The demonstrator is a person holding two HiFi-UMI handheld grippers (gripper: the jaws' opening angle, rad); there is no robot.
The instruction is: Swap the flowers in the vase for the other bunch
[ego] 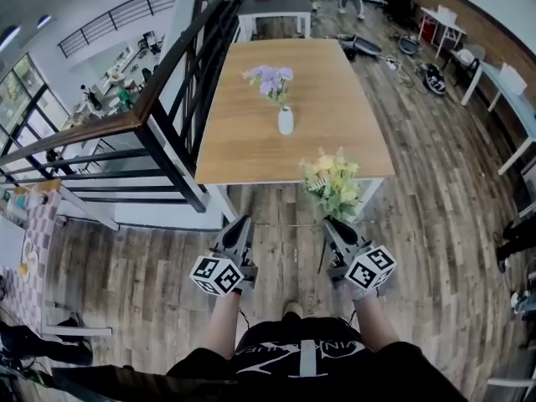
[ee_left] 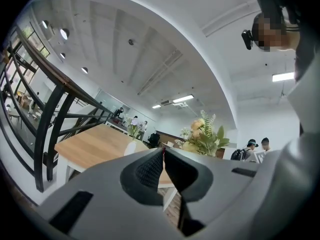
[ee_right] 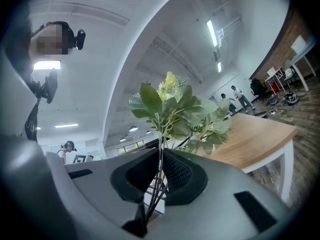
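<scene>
A plank-floored loft. Its light wooden bench [ego: 243,145] carries a small white vase [ego: 286,121] of pale purple flowers [ego: 270,79]. The right gripper [ego: 332,223] clamps its jaws on the stems of a yellow, green-leaved bunch [ego: 333,181]. The left gripper [ego: 242,222] has its jaws closed on nothing. It should open them at the vase and draw the purple stems straight up, so the vase probably won't tip.

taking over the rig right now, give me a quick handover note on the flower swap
Grippers: left gripper shut, empty; right gripper shut on the stems of the yellow bunch, held near the table's front edge.
Things: white vase upright mid-table, purple flowers in it.
Done: new bunch is in hand.
Left: step up to the table, pull the purple flowers out (the free left gripper looks best placed), set them aside, put the yellow bunch into the vase.
</scene>
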